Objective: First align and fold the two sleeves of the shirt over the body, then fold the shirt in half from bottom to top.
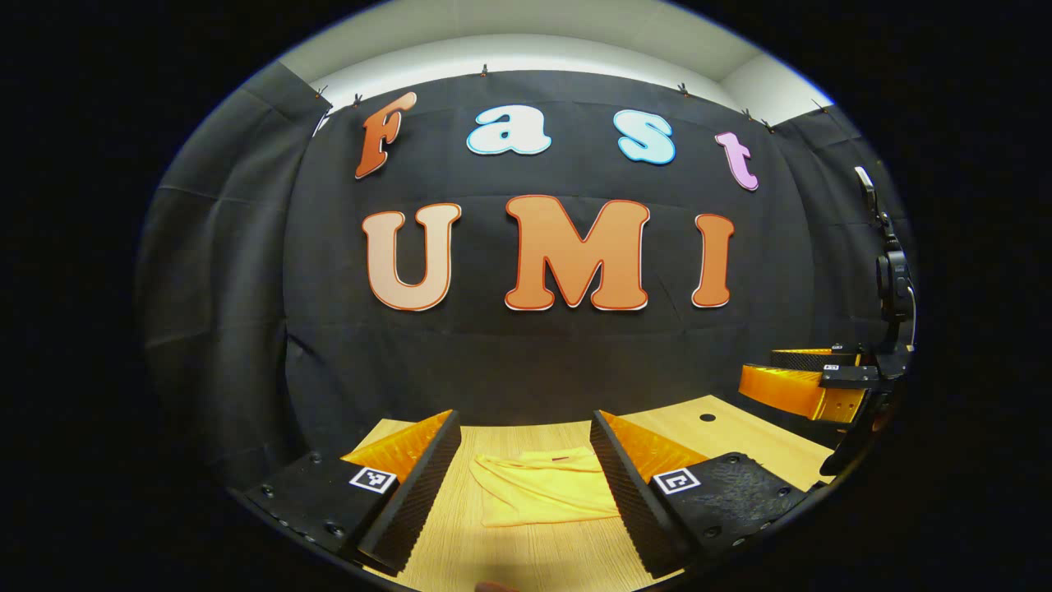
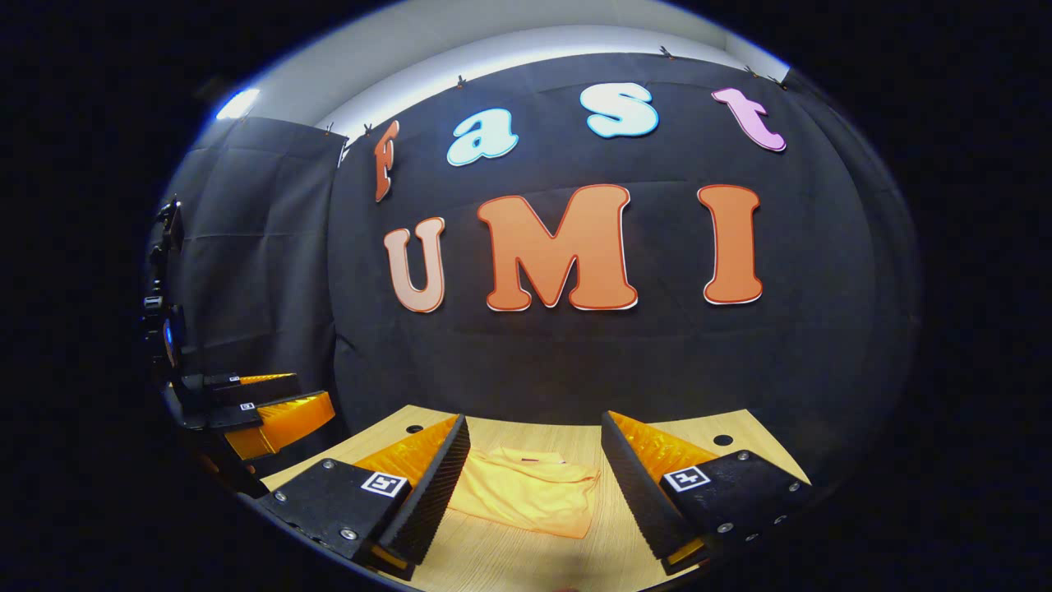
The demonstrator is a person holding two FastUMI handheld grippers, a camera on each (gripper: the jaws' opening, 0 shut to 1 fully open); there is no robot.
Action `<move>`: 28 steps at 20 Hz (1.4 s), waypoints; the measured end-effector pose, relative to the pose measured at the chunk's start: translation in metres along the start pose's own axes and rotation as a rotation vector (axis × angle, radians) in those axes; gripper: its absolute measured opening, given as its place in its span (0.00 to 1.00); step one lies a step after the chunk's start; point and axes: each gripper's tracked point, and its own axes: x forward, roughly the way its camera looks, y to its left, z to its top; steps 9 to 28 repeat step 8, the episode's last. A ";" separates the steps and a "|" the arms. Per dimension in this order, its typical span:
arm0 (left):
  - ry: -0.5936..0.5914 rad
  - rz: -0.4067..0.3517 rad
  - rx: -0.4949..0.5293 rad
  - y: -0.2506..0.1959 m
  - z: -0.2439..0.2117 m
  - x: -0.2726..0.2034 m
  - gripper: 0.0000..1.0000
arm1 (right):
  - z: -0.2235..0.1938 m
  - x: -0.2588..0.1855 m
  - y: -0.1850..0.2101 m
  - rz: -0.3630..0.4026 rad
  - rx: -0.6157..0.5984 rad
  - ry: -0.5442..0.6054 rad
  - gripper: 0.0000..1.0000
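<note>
Lying on the wooden table (image 1: 740, 427) as one folded yellow shirt (image 1: 546, 489), a compact bundle with its layers stacked and a rounded fold along its left edge in the left gripper view. Seen again in the right gripper view as the same single shirt (image 2: 526, 493), flat on the table (image 2: 699, 432), with a small dark mark near its far edge. Counted on the tabletop: one garment; two small dark round holes in the right gripper view, one (image 2: 413, 429) at the far left and one (image 2: 722, 440) at the far right; one such hole (image 1: 708, 418) in the left gripper view.

Held above the near edge of the table: the left gripper (image 1: 526, 481), its two fingers spread wide apart, gripping nothing, the shirt framed in the gap between them and beyond their tips. Likewise the right gripper (image 2: 534, 485), two fingers parted wide, nothing between them, the shirt lying farther off on the table and touched by neither finger. One square black-and-white marker on each finger base, so two per gripper.

Visible too at the right edge of the left gripper view: the right gripper (image 1: 809, 382), raised off the table. At the left edge of the right gripper view, the left gripper (image 2: 263, 411), likewise raised.
</note>
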 end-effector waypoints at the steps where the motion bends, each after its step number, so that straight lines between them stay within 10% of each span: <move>1: 0.014 0.005 0.026 0.001 -0.011 -0.010 0.98 | 0.000 -0.007 0.005 0.012 -0.003 -0.014 0.98; 28: 0.018 0.023 0.039 0.004 -0.027 -0.040 0.98 | -0.022 -0.038 0.016 0.006 0.015 0.019 0.98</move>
